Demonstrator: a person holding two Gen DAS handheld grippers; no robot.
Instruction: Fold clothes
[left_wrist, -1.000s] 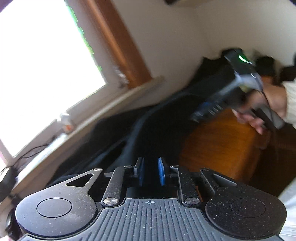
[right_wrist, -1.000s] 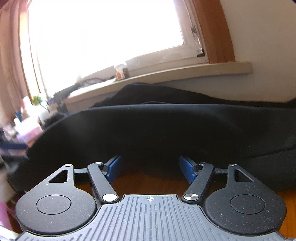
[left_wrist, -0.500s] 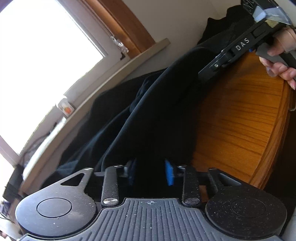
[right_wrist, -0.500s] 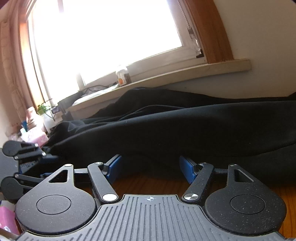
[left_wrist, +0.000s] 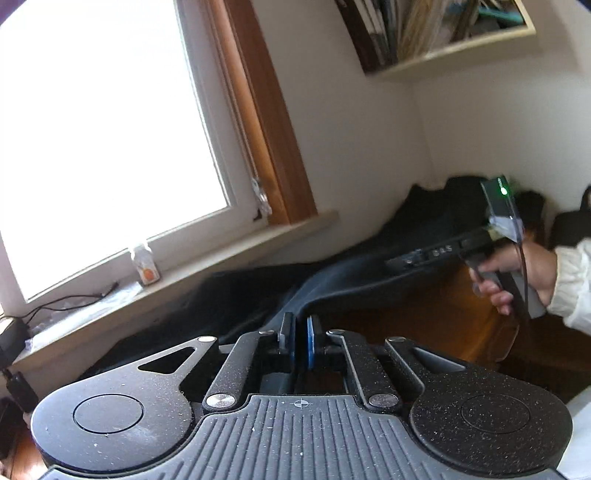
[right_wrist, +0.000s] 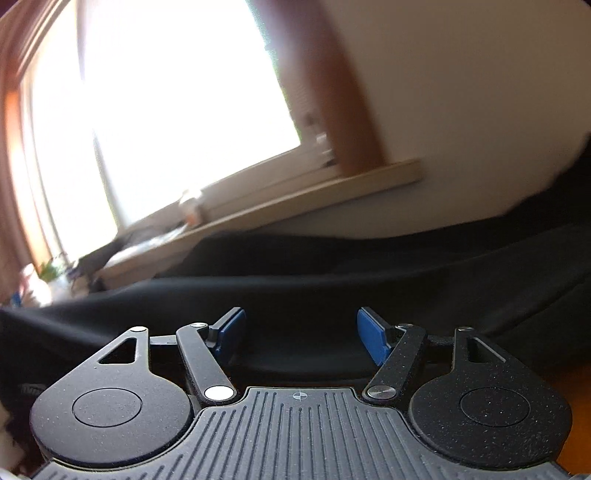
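A black garment (left_wrist: 240, 295) lies spread over a wooden table (left_wrist: 461, 306) below the window. My left gripper (left_wrist: 300, 339) is closing, its blue pads almost together, and a ridge of the black cloth is pinched between them and lifted off the table. A hand (left_wrist: 535, 269) in a white sleeve holds the right gripper (left_wrist: 402, 260) further right, low over the same cloth. In the right wrist view the right gripper (right_wrist: 300, 332) stands wide open. The black garment (right_wrist: 332, 280) lies ahead of it and between its fingers, but the pads do not press on it.
A windowsill (left_wrist: 221, 254) runs behind the table with a small bottle (left_wrist: 146, 264) and cables on it. A wall shelf (left_wrist: 443, 33) of books hangs above the corner. Bare wood of the table shows at the right, near its rounded edge.
My left gripper has narrowed from a small gap to nearly together on the cloth and has risen. The right wrist view has tilted and blurred as that hand moved; its jaws stayed wide.
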